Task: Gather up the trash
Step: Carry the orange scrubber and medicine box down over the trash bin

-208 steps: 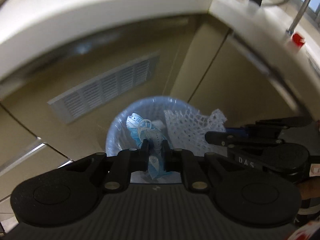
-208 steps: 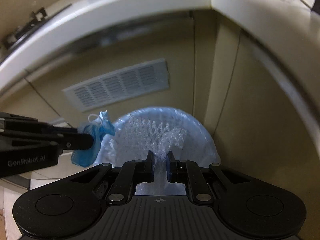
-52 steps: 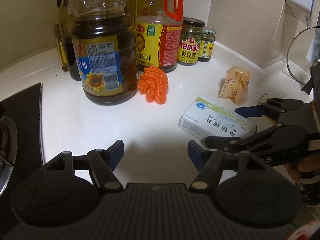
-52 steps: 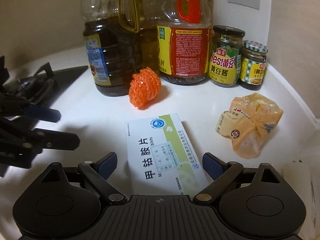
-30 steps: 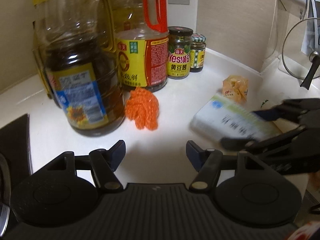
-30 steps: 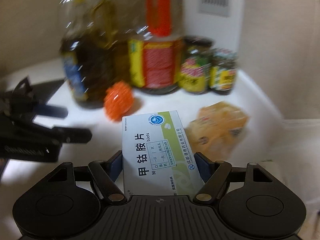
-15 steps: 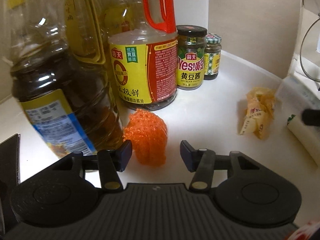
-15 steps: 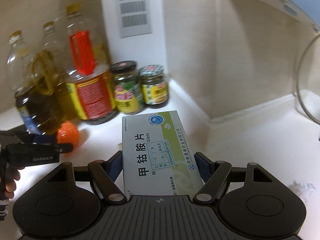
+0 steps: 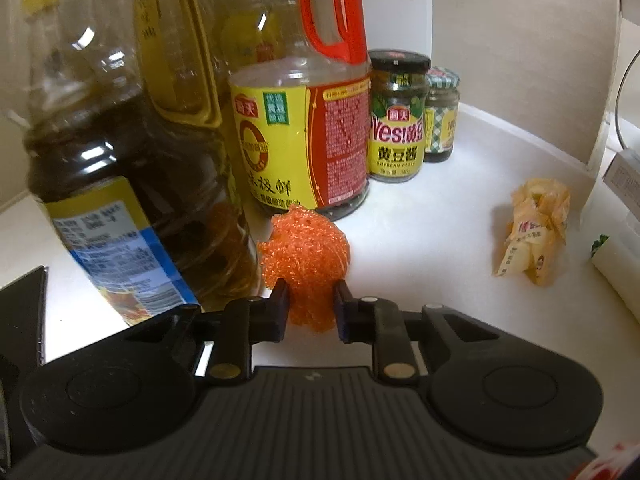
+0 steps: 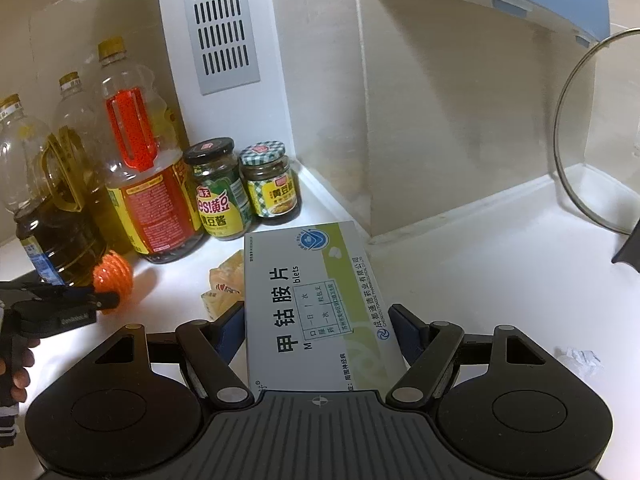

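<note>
While the left gripper (image 9: 308,307) jaws have just been closing, the crumpled orange mesh scrubber ball (image 9: 305,257) on the white countertop (image 9: 420,240) is pinched between them. Right view: the white-green cardboard medicine box (image 10: 316,308) is held clamped in the right gripper (image 10: 318,330), raised off the countertop.

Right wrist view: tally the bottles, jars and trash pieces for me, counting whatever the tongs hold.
Bottles: 3
Jars: 2
Trash pieces: 4 (orange mesh ball in the left tongs, medicine box in the right tongs, yellow wrapper, white paper scrap)
Total: 9
</note>
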Demonstrator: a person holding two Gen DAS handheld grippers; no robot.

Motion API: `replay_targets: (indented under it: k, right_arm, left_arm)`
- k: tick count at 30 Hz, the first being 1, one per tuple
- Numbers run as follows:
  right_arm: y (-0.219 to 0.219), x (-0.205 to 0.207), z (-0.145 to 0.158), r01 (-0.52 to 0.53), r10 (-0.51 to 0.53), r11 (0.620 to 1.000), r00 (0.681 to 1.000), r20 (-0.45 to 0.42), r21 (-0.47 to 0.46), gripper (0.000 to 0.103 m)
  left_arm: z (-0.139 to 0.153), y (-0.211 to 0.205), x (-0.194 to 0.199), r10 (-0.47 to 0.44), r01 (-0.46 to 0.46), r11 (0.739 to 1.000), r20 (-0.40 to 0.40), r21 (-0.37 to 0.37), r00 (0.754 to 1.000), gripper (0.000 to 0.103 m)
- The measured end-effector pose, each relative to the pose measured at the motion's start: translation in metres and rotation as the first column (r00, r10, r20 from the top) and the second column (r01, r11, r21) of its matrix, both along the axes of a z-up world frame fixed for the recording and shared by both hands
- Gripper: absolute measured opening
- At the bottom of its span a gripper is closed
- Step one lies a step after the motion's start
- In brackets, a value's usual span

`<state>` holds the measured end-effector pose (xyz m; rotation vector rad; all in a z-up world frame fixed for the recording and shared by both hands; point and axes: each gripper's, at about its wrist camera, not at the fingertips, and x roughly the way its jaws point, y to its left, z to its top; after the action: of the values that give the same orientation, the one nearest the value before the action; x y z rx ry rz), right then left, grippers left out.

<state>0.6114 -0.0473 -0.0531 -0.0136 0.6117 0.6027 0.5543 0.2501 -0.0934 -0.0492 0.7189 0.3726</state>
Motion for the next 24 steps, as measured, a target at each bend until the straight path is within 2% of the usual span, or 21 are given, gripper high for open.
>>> replay_targets:
  k: [11, 24]
  right_arm:
    - [-0.031, -0.027, 0.014, -0.002, 0.002, 1.0, 1.0, 0.011, 0.028, 0.075]
    - [-0.089, -0.098, 0.025, -0.061, 0.06, 0.995, 0.998, 0.019, 0.073, 0.075]
  left_arm:
    - [0.038, -0.032, -0.052, -0.019, 0.02, 1.0, 0.058, -0.012, 0.998, 0.02]
    - [0.067, -0.115, -0.144, -0.028, 0.032, 0.999, 0.099, -0.037, 0.995, 0.02]
